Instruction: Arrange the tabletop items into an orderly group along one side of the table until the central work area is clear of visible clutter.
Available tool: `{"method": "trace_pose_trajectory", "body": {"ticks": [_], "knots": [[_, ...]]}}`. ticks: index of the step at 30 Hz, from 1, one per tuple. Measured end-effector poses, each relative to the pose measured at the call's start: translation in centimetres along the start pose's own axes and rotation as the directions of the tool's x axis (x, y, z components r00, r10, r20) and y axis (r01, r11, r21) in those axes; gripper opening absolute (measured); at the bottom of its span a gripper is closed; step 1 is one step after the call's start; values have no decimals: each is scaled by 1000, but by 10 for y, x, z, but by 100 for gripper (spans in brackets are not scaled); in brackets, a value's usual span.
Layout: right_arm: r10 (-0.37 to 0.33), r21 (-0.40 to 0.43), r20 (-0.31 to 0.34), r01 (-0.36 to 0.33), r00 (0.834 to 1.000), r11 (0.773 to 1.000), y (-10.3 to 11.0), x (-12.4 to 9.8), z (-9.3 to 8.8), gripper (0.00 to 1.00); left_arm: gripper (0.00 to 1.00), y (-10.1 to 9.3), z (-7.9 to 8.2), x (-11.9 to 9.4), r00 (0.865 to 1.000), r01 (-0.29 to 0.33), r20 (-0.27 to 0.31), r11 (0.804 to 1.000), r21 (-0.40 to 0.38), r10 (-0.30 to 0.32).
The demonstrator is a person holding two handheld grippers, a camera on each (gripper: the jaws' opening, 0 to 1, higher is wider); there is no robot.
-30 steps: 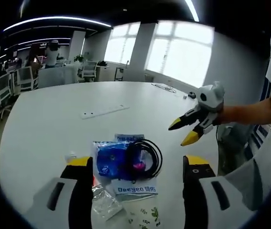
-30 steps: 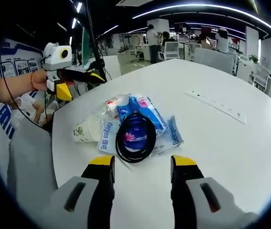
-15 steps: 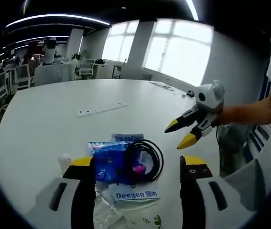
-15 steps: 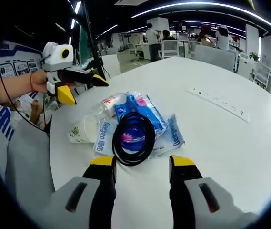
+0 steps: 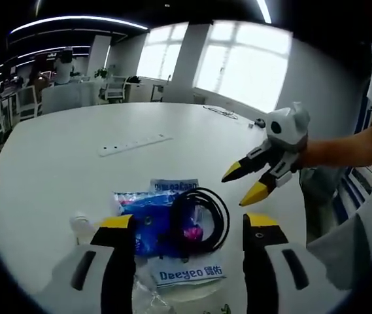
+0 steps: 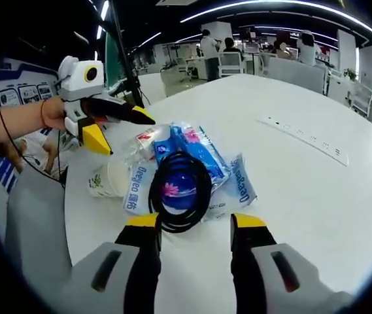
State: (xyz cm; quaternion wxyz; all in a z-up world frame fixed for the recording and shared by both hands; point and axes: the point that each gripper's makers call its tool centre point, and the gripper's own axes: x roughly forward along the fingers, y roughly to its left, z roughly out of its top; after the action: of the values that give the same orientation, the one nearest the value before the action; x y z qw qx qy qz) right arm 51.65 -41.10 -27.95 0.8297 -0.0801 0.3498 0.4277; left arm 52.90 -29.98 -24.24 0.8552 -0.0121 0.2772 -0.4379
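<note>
Right gripper view: both empty, open grippers, right gripper [image 6: 189,229] and left gripper [image 6: 117,127], have closed in on the black cable coil [image 6: 179,190] atop packets [image 6: 192,154], grasp imminent.

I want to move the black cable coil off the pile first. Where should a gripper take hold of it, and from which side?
Probably grip the black cable coil at its near rim, coming in with the right gripper, whose open jaws already face it. The coil lies flat as a ring on the blue packets, so one jaw can go inside the loop and one outside.
</note>
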Motion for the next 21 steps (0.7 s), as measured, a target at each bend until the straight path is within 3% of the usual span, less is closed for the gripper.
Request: {"method": "trace_pose_trajectory", "body": {"ticks": [21], "knots": [[21,13,-14,-21,1000,1000,-3,23,-3,33,54,3,-15,31,998,21,-60,1000,8,-21]]}}
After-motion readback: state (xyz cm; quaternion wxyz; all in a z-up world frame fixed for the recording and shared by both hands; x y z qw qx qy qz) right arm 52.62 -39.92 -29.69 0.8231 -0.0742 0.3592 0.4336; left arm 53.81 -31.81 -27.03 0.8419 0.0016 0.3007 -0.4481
